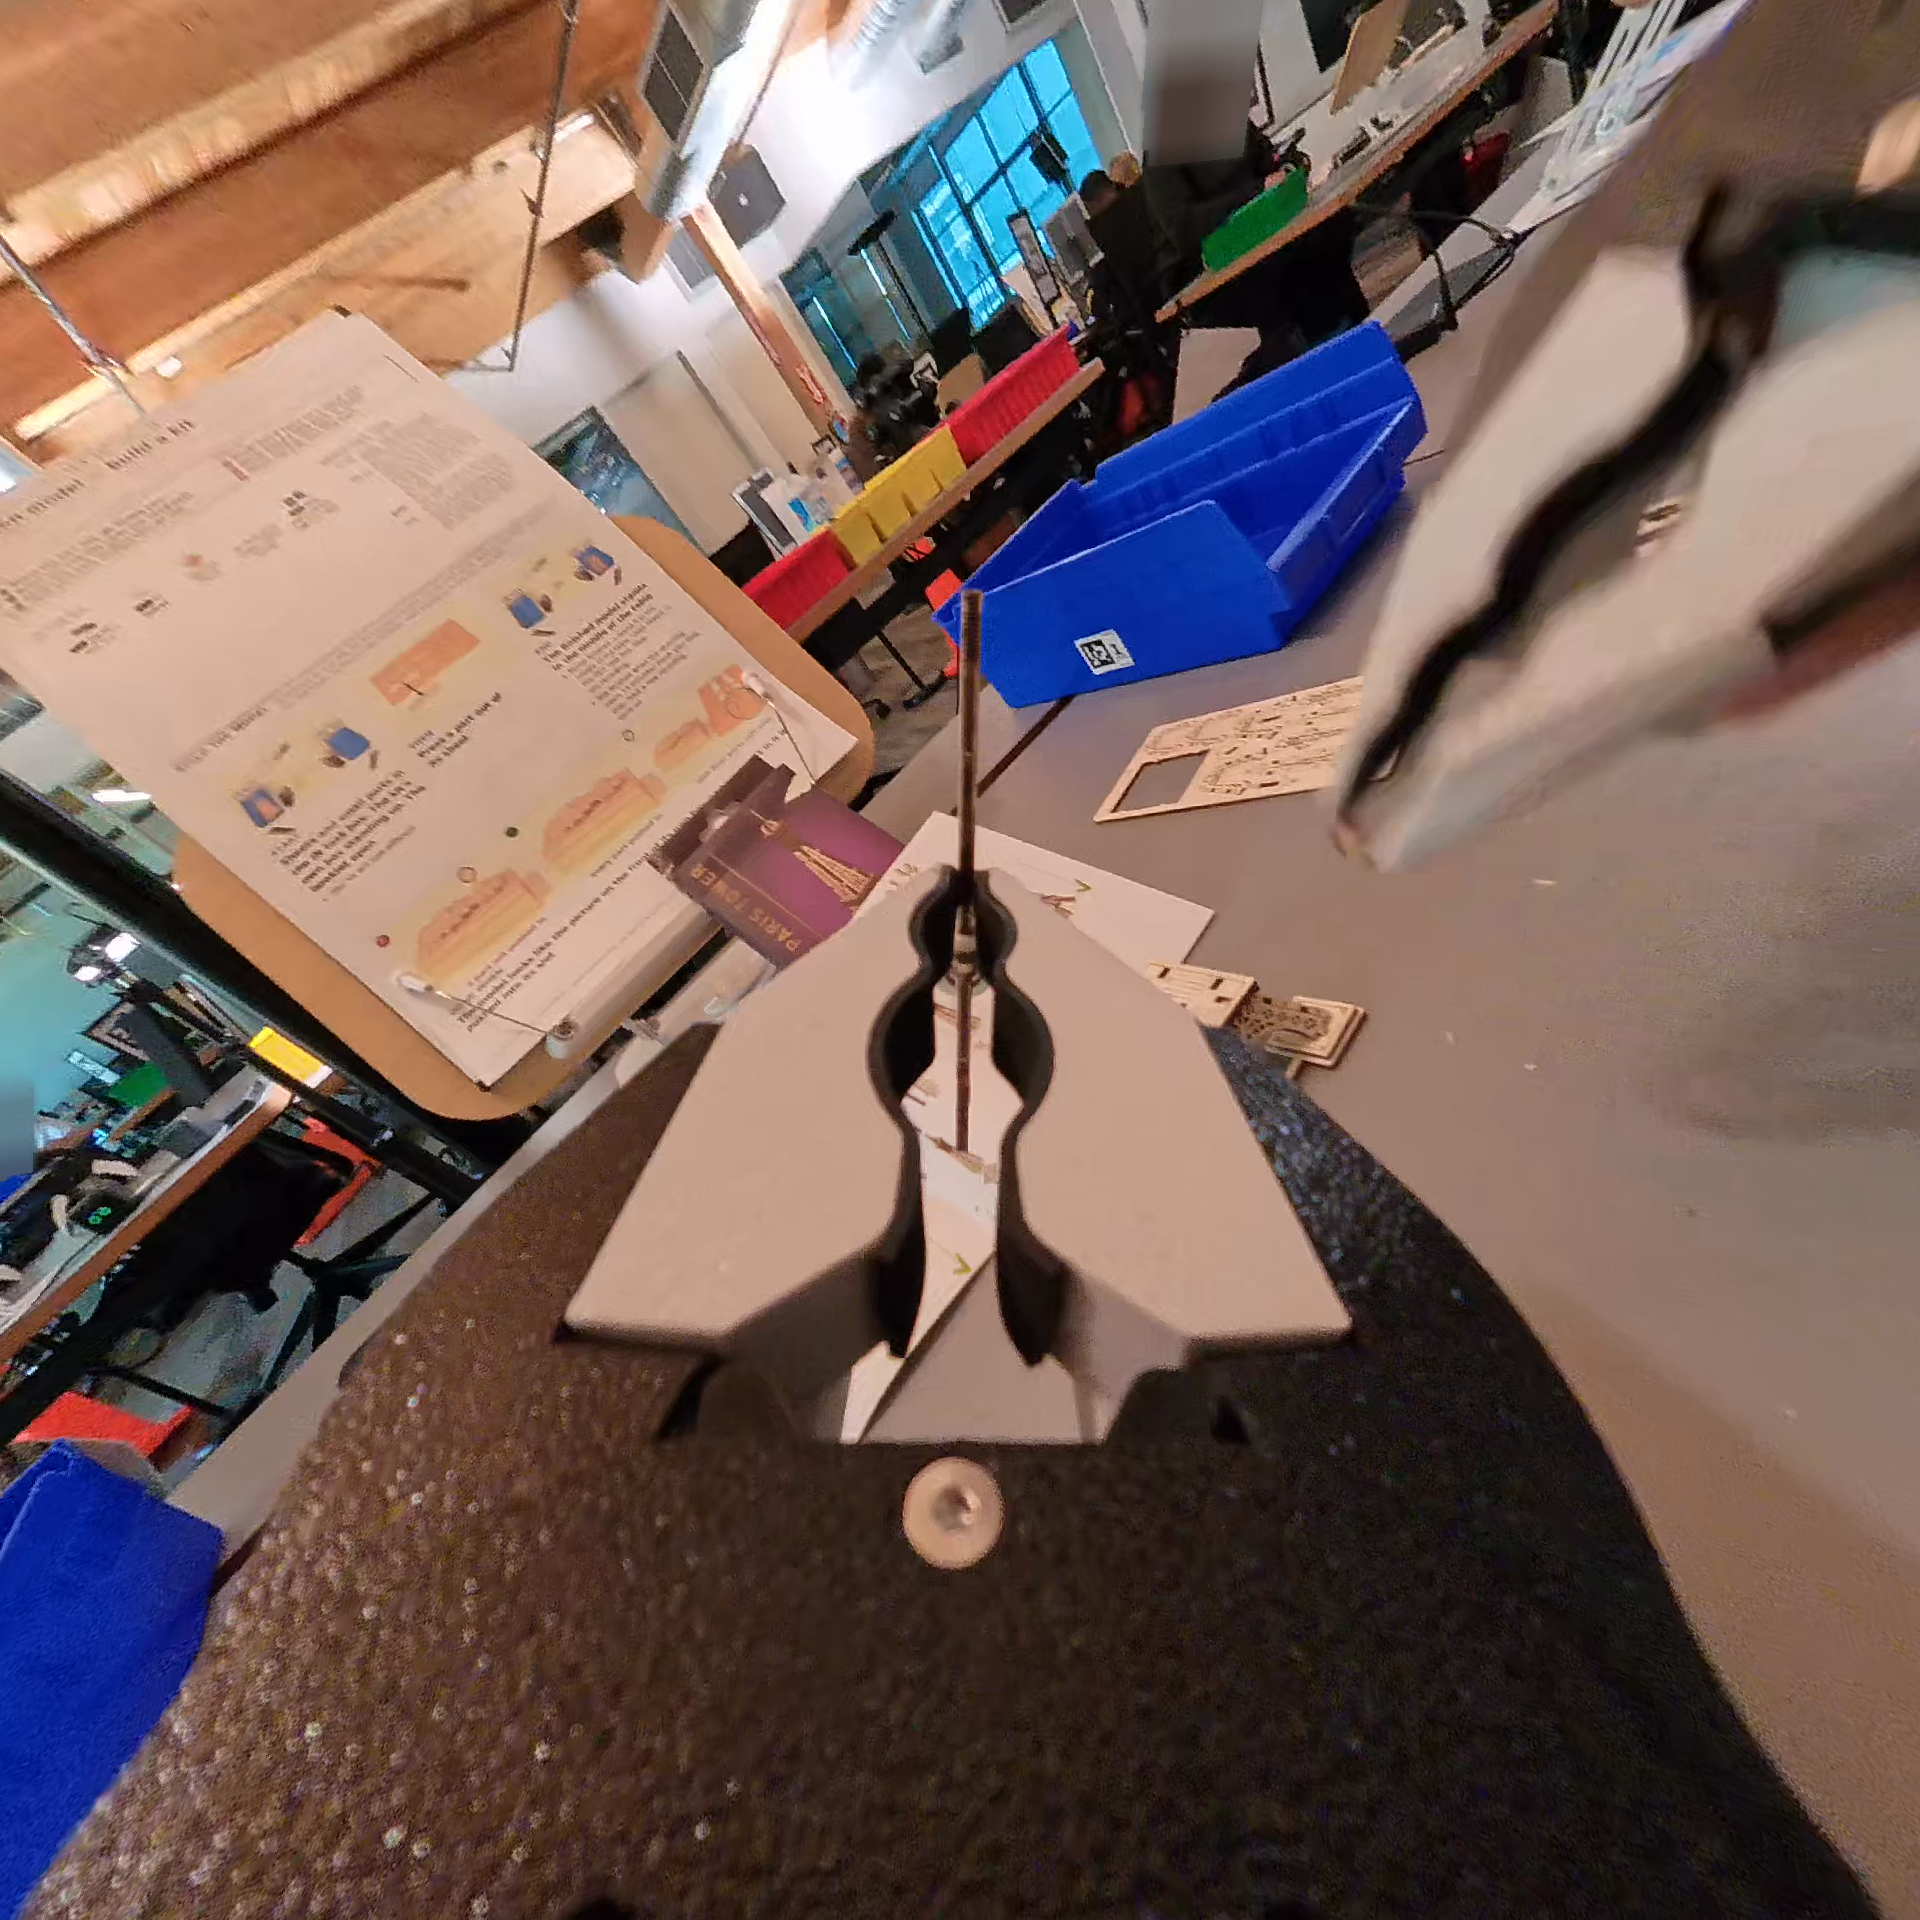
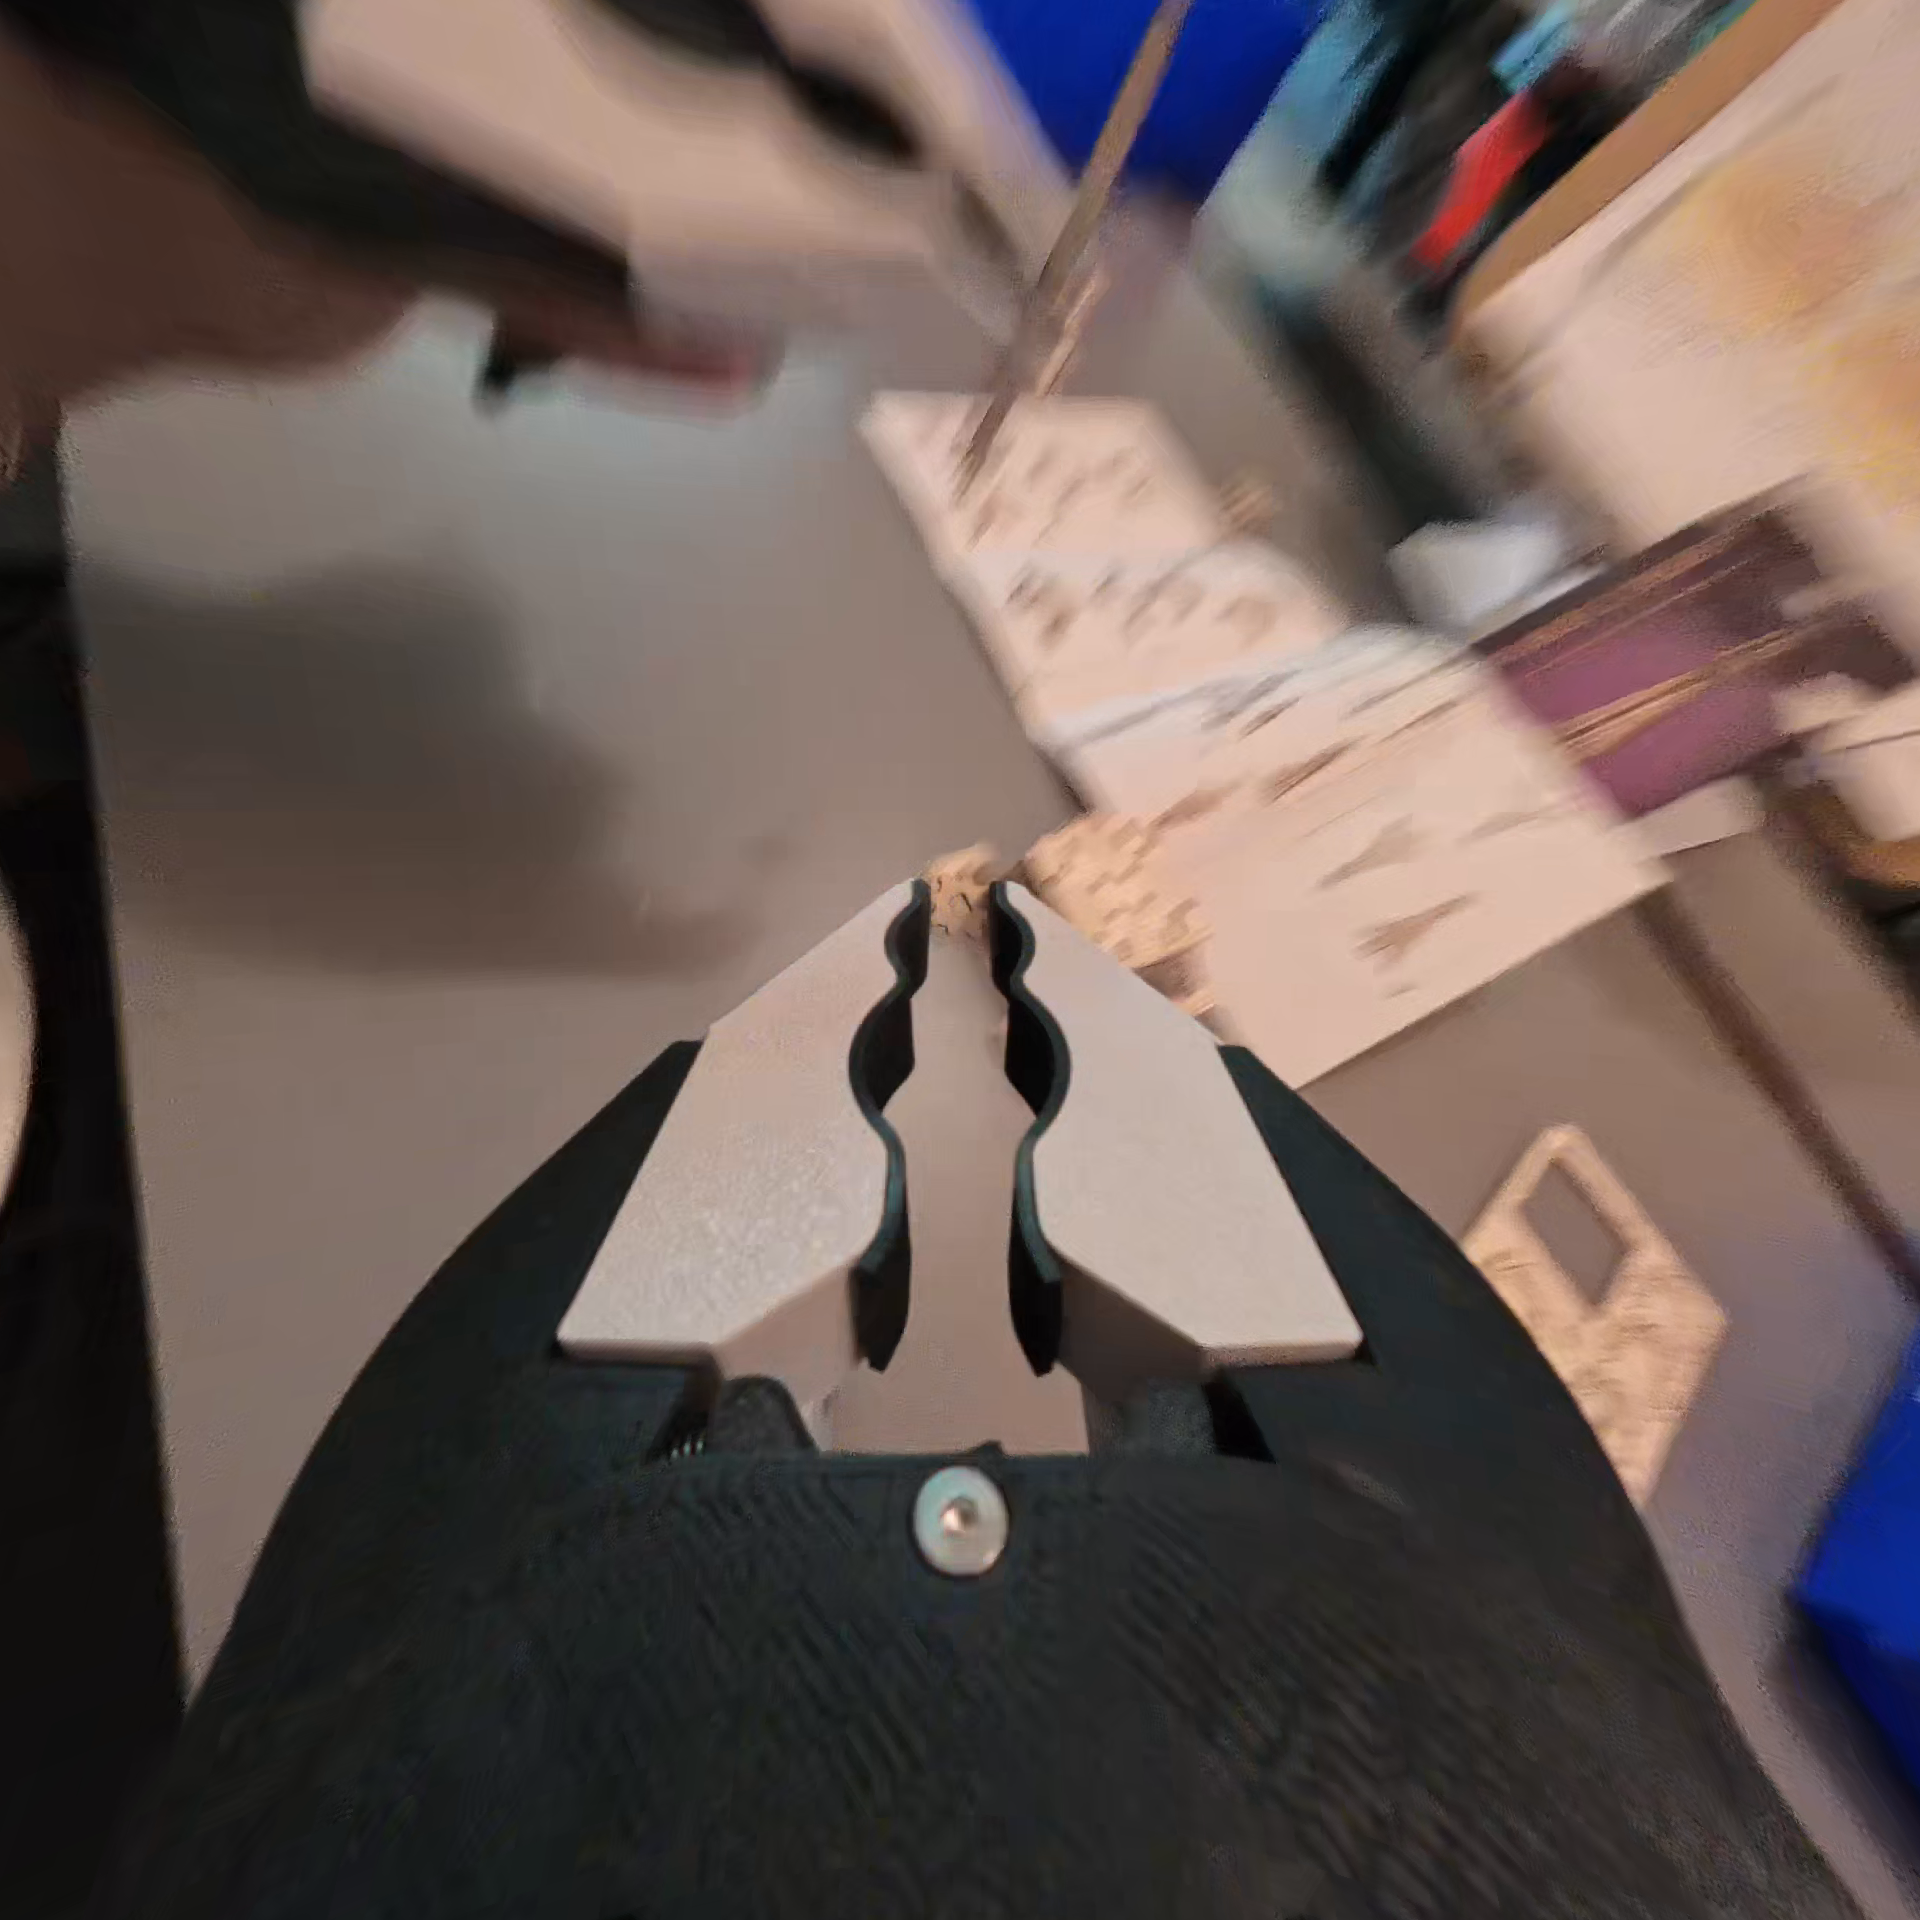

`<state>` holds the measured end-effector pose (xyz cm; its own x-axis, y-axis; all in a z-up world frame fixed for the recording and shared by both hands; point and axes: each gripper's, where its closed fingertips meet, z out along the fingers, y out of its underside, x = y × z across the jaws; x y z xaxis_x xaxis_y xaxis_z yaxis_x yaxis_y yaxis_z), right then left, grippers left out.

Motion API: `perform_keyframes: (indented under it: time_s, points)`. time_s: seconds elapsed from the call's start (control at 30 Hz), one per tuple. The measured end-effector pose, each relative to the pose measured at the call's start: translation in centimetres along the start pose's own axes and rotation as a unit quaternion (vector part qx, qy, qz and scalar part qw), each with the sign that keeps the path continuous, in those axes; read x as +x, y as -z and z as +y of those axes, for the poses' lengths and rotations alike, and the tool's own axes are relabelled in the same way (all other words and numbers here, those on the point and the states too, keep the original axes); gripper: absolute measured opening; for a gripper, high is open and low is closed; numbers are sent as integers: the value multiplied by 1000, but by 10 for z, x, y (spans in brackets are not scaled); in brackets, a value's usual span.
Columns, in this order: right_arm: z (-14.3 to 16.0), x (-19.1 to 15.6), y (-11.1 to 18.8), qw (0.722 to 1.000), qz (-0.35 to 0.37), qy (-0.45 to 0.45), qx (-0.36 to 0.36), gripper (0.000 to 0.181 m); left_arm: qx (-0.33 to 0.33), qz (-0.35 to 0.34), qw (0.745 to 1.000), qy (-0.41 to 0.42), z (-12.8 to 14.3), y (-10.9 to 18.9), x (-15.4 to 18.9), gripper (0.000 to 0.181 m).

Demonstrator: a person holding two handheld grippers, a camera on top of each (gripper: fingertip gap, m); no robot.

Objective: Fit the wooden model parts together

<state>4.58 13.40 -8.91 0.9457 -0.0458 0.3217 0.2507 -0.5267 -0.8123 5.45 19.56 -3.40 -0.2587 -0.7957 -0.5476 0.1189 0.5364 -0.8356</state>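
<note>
Grey tabletop (image 1: 1558,1091) in a busy workshop carried the kit. At its near middle the left gripper (image 1: 966,914) was pinched on a thin dark rod (image 1: 969,727), which stood up past the fingertips; the jaws met only at the tip, with a gap farther back. Just beyond it lay small wooden model parts (image 1: 1288,1023), pale and cut with slots, beside a white sheet (image 1: 1122,914) and a purple box (image 1: 800,883). Farther off lay a flat wooden sheet of parts (image 1: 1236,748) with a rectangular hole. The right gripper (image 2: 958,899), blurred in both views, had its jaws narrowly apart around a small pale wooden piece (image 2: 961,883) at the tips; whether it truly gripped it could not be told. A blue bin (image 1: 1195,561) sat at the far side of the table, its contents hidden by its walls. An instruction board (image 1: 395,665) leaned at the left edge. Red and yellow bins (image 1: 914,478) lined a table farther back.
</note>
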Motion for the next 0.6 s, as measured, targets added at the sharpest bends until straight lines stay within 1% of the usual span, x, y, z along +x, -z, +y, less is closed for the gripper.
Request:
perform_keyframes:
  time_s: [0.03, 0.1, 0.17, 0.2, 0.27, 0.37, 0.47, 0.6]
  points:
    - [-24, 11, 12, 998, 41, 1, 51, 8, 3, 0, 1000, -1, 0, -1, 1, 0]
    - [-64, 13, 34, 988, 71, 40, 128, 8, 13, 8, 1000, -4, -1, -2, 6, 0]
    - [-85, 21, 50, 975, 131, 88, 155, 8, 25, 10, 1000, -14, -5, -2, 9, 0]
    - [-91, 20, 54, 970, 144, 111, 163, 8, 31, 18, 999, -22, -7, -2, 13, 0]
    - [-93, 17, 54, 967, 153, 131, 158, 8, 45, 23, 998, -36, -13, -1, 18, 0]
    - [-93, 11, 51, 967, 153, 138, 151, 9, 57, 33, 996, -52, -19, -1, 25, 0]
    - [-93, 11, 53, 972, 157, 113, 135, 9, 56, 29, 997, -53, -21, -1, 27, 0]
    - [-96, 5, 52, 978, 136, 72, 144, 8, 53, 18, 997, -57, -22, -2, 26, 0]
